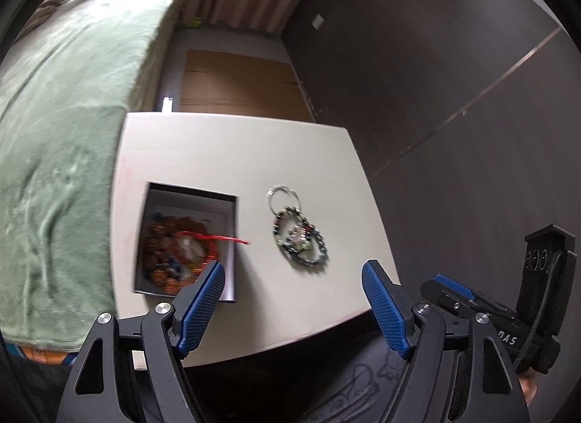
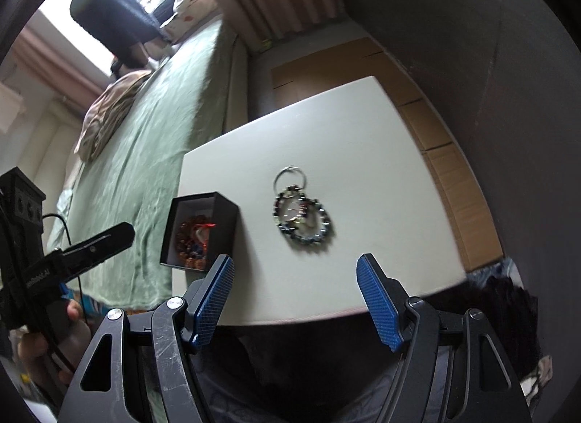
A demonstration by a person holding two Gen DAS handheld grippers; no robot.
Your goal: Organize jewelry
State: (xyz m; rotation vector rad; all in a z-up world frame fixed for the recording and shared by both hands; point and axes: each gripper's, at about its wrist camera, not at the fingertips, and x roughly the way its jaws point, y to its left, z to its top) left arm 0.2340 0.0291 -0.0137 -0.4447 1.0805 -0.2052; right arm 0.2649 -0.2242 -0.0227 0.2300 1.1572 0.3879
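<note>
White table [image 1: 225, 154]: dark beaded bracelets [image 1: 301, 237], overlapping.

box [image 1: 189, 237] contents: motion-blurred | bracelets [image 2: 303, 217]: overlapping, count unclear

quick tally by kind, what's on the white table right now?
Box, open, jewelry inside: 1
Beaded bracelets loose on the table, overlapping: 2, perhaps more
Silver ring at the bracelets' far edge: 1
Total: 4
</note>
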